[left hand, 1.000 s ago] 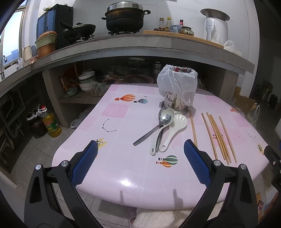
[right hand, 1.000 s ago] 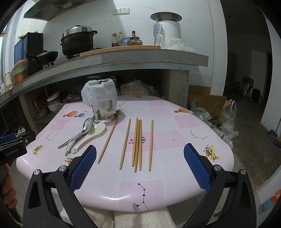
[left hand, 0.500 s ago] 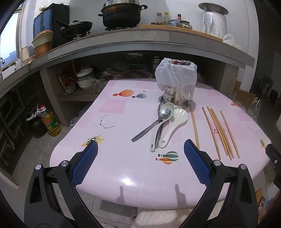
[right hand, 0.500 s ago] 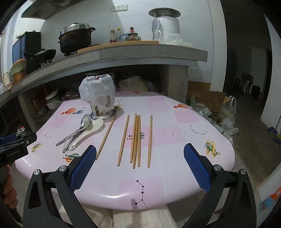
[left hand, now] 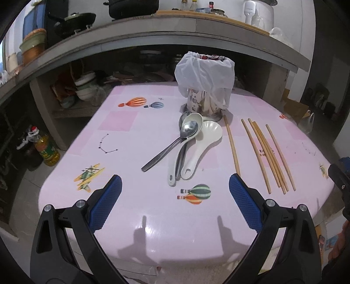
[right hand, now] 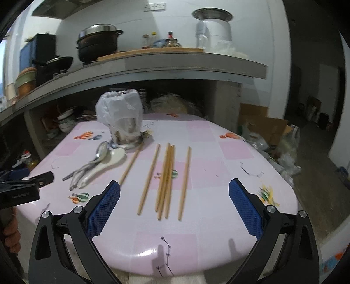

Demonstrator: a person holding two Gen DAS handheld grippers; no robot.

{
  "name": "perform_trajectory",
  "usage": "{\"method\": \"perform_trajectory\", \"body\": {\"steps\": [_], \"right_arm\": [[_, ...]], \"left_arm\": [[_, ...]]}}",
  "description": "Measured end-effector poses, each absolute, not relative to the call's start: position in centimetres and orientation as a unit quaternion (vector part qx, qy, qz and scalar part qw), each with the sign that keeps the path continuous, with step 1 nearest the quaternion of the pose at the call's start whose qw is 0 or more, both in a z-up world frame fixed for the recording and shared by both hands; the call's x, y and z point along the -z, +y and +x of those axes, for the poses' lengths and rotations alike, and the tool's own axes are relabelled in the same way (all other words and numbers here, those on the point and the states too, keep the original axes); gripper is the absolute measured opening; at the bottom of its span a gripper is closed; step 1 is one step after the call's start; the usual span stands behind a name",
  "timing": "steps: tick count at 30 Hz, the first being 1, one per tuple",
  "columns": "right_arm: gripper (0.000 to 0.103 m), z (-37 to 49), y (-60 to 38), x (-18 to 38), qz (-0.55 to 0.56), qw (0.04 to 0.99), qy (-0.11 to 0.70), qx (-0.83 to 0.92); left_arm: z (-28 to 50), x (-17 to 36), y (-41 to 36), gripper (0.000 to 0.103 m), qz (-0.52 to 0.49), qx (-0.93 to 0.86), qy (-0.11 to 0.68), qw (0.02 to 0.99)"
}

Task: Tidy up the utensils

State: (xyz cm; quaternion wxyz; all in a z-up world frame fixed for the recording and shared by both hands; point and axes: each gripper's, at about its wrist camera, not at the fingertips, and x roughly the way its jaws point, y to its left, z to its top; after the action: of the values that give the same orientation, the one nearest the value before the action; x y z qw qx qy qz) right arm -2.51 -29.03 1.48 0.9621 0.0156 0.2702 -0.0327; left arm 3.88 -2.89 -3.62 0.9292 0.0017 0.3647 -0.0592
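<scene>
Chopsticks lie ahead between the spread right claw fingers.

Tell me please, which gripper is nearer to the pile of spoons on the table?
Left. The left gripper hangs open just before the spoons, almost in line with them. The right gripper is open before the chopsticks, with the spoons off to its left.

A grey concrete shelf carrying a black pot spans the white-tiled wall; cardboard boxes crowd the dim floor beyond.
</scene>
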Motion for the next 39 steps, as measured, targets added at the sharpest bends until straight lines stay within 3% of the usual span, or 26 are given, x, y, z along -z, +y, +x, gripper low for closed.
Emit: {"method": "perform_trajectory", "body": {"steps": [9, 17, 25, 26, 28, 31, 39], "right_arm": [[0.097, 4.1, -27.9, -2.7, 0.053, 0.963, 0.261, -0.049], [0.096, 10.1, -25.8, -1.2, 0.092, 0.941, 0.306, -0.114], [0.069, 15.8, -23.5, 2.2, 0.127, 0.906, 0.368, -0.167], [0.065, 16.5, -23.2, 2.5, 0.129, 0.902, 0.374, -0.172], [0.059, 17.6, -22.5, 3.3, 0.129, 0.895, 0.386, -0.182], [0.049, 19.4, -21.5, 4.4, 0.137, 0.883, 0.405, -0.195], [0.031, 22.6, -19.4, 6.3, 0.146, 0.864, 0.432, -0.213]], "left_arm": [[7.3, 3.5, -0.2, 0.095, -0.064, 0.103, 0.364, 0.923], [10.3, 3.6, 0.5, 0.095, -0.031, 0.08, 0.34, 0.936], [14.9, 4.8, 0.4, 0.094, -0.01, 0.083, 0.348, 0.934], [15.4, 5.0, 0.3, 0.092, -0.007, 0.087, 0.349, 0.933], [16.2, 5.5, 0.0, 0.074, 0.003, 0.093, 0.356, 0.93], [17.6, 6.7, -0.4, 0.062, 0.008, 0.101, 0.376, 0.921], [19.4, 9.9, -0.1, 0.042, -0.007, 0.108, 0.437, 0.893]]}}
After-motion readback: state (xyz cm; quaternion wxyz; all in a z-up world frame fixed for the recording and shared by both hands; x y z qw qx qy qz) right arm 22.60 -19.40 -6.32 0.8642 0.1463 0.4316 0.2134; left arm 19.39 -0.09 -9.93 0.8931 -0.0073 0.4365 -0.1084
